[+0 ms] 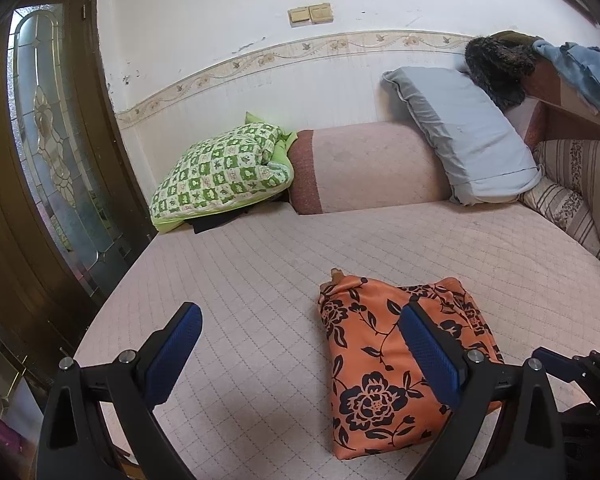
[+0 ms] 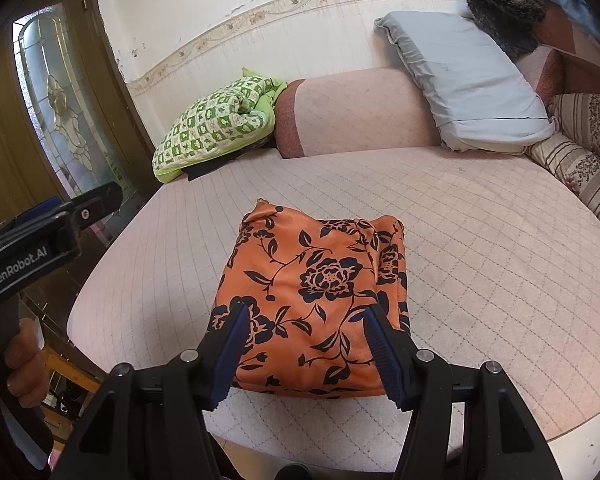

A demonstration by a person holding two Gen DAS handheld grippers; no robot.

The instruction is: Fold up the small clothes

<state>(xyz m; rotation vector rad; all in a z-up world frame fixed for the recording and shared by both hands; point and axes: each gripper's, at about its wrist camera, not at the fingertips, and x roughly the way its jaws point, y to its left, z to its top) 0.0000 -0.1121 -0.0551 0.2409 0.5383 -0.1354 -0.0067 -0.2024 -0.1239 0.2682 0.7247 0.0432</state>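
A quilted pink bedspread [image 1: 260, 264] covers the bed. At its far side a pink bolster [image 1: 364, 168] with a darker reddish end lies along the wall. A green-and-white checked quilt [image 1: 224, 176], folded, rests at the bolster's left end, over a dark item that cannot be identified. A pale blue pillow [image 1: 464, 136] leans on the bolster's right end. Behind it sits a dark furry item [image 1: 496, 64], with blue cloth [image 1: 580, 68] draped over a wooden headboard [image 1: 568, 100]. Striped floral cushions [image 1: 580, 188] line the right edge. A wooden door [image 1: 48, 152] with patterned glass stands at left. Two wall switches [image 1: 311, 14] sit above a floral border strip [image 1: 260, 58].
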